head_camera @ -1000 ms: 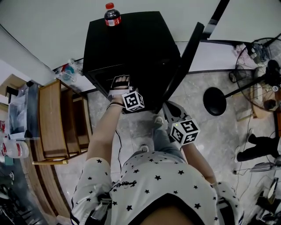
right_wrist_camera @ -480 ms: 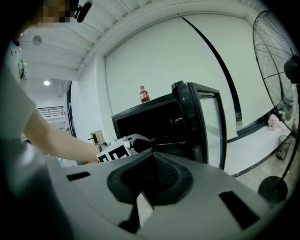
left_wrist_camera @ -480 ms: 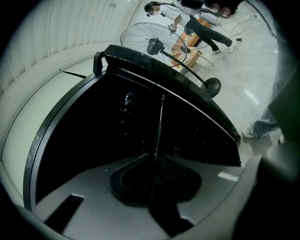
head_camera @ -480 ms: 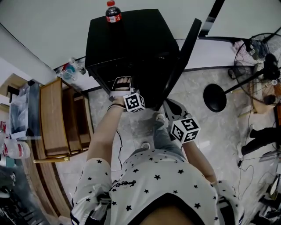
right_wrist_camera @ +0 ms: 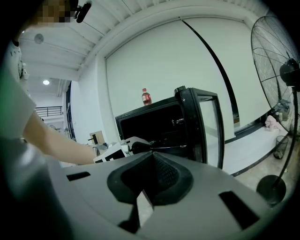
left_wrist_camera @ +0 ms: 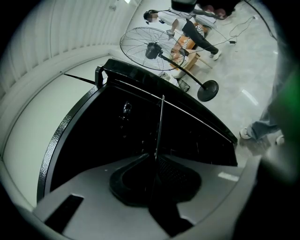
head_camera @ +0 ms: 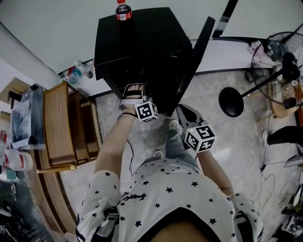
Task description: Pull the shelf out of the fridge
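The black fridge [head_camera: 142,42] is standing straight ahead of the left claw [left_wrist_camera: 156,158], its dark cavity facing the person. Its door [head_camera: 198,59] is hanging wide open on the side nearer the right claw [right_wrist_camera: 150,153], edge-on in the head view. A wooden rack [head_camera: 57,125] is standing well to the outer side of the left claw, and a pedestal fan [head_camera: 278,49] is standing well beyond the right claw, past the open door. The person's left arm [head_camera: 112,144] is stretching forward, carrying the left claw up to the fridge opening. That claw's jaws are pressing almost together on the front edge of the shelf [left_wrist_camera: 160,124], which is showing as a thin line running from the tips into the cavity. In the right gripper view the shelf is lying about level between the left claw and the fridge interior; how much of it is clear of the fridge cannot be told. The right claw is hanging back beside and behind the left one, apart from the fridge, its jaws meeting at the tips with nothing between them. A red-capped cola bottle [head_camera: 123,10] is standing upright on the fridge top, above and beyond the left claw.
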Demonstrator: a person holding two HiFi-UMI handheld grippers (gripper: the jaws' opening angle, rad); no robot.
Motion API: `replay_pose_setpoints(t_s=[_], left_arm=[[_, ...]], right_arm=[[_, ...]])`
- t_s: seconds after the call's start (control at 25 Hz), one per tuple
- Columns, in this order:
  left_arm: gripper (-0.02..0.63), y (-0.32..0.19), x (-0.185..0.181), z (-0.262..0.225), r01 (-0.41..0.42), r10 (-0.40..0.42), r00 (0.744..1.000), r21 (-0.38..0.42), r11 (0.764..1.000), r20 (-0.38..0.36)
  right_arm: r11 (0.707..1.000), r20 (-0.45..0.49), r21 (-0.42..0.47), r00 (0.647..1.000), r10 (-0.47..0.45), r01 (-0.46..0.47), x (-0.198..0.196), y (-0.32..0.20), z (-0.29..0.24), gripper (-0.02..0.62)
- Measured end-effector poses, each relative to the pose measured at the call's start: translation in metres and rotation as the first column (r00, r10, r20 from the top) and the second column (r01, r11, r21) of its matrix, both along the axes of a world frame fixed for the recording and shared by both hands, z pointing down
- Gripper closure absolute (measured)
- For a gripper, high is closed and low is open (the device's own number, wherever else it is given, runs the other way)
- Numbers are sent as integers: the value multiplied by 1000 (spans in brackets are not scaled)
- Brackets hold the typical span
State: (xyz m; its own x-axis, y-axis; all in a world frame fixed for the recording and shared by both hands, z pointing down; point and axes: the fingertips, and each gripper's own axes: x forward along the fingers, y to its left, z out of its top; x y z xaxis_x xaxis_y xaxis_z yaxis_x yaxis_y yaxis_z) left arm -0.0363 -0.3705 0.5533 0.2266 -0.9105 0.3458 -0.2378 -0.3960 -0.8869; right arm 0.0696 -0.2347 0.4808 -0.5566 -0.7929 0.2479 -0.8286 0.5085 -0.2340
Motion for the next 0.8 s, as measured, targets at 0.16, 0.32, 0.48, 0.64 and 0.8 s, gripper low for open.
replay_pose_setpoints(t_s=[0.16, 0.32, 0.48, 0.64, 0.8], left_arm=[[545, 10, 2, -1, -5, 5, 1000, 4, 1000, 0], [545, 19, 2, -1, -2, 2, 1000, 4, 1000, -2], [552, 26, 2, -4, -6, 6, 1000, 7, 1000, -7], [557, 29, 2, -4, 3, -3, 1000, 3, 1000, 0], [560, 33, 2, -2, -8, 8, 1000, 12, 1000, 20]], right_arm=[[1000, 4, 5, 1000, 5, -5, -1, 8, -1, 601], [1000, 5, 9, 1000, 8, -8, -3, 17, -2, 601], [1000, 6, 14, 1000, 12, -12, -4, 22, -4, 601], [1000, 11, 16, 1000, 13, -13, -6, 26, -6, 601], [1000, 10, 23, 1000, 14, -15, -7, 28, -8, 601]])
